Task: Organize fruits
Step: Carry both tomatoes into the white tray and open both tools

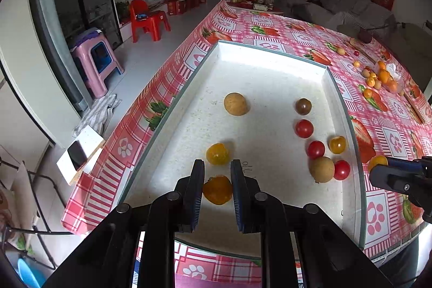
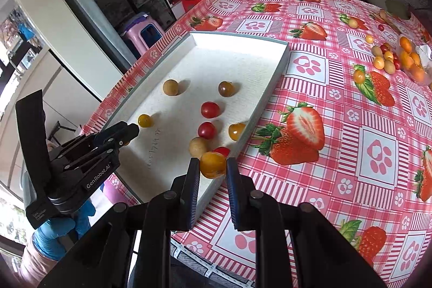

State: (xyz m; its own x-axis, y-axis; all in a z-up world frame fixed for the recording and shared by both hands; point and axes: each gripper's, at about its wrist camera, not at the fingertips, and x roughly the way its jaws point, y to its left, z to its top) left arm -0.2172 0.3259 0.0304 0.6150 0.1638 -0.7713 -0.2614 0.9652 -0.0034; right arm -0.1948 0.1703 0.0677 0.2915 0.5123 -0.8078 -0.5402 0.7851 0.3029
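Pinched in my left gripper (image 1: 217, 174) and my right gripper (image 2: 211, 172) is one yellow tomato each, over the white tray (image 1: 272, 51) holding nine fruits; a loose pile (image 2: 397, 58) waits on the tablecloth.

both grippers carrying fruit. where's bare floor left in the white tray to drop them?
The far end of the tray, beyond the tan fruit and dark tomato, is bare. So is the middle strip between the yellow tomato and the red tomatoes. The near right corner, round the second tan fruit, is crowded.
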